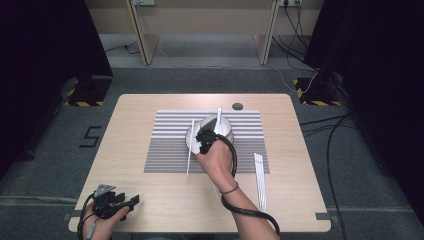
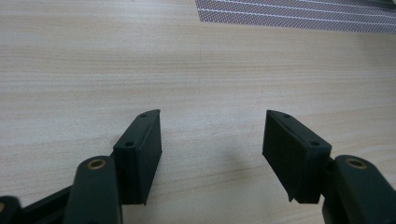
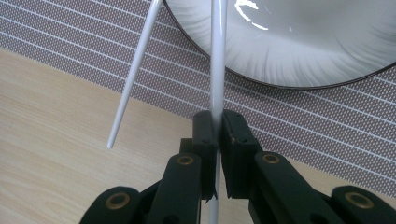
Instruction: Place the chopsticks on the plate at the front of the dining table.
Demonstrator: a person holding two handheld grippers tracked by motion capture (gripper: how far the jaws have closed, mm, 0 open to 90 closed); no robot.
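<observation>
Chopstick [image 3: 218,60] sat clamped in my right gripper [image 3: 218,128], long axis running away over the bowl [image 3: 299,42] rim. High view caught its tip [image 1: 219,111] past the bowl; the right gripper view didn't. Left gripper [image 2: 212,140] gaped wide, empty, on the table [image 2: 93,70].

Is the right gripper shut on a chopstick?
Yes, shut: the right gripper pinches one white chopstick between its pads, over the plate's edge.
</observation>
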